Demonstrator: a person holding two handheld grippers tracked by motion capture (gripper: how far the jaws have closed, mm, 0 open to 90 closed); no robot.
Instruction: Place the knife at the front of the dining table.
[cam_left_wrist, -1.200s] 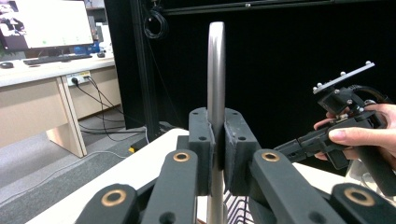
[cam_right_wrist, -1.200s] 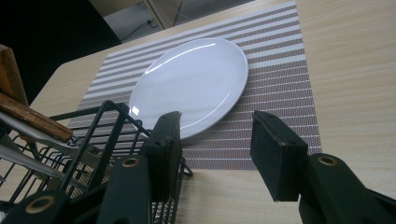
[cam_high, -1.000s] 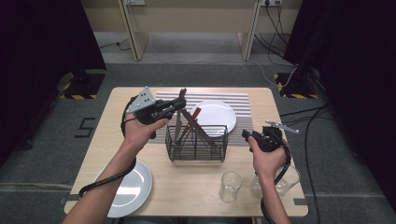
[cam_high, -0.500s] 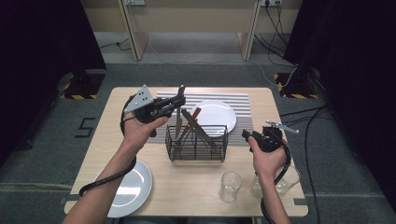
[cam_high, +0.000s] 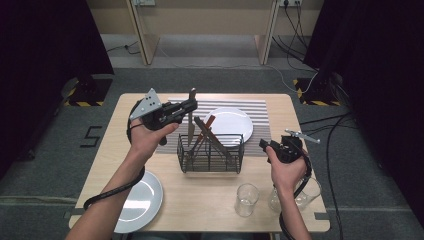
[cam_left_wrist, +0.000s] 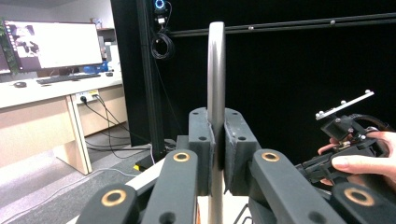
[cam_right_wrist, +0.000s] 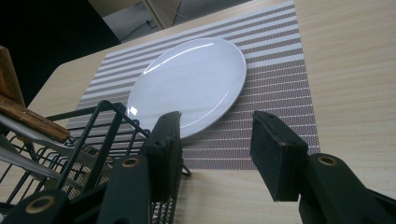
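plate (cam_high: 230, 124) on mat (cam_high: 260, 107), behind basket (cam_high: 210, 155)

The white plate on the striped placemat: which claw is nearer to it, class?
Left, narrowly. The left claw, shut on a metal utensil, hovers beside the white plate, left of its rim. The open right claw hangs off its front right edge.

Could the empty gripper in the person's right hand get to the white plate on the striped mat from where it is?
Probably yes. The right gripper is open and faces the round white plate on the striped placemat, with bare mat between them; the black wire basket stands off to one side.
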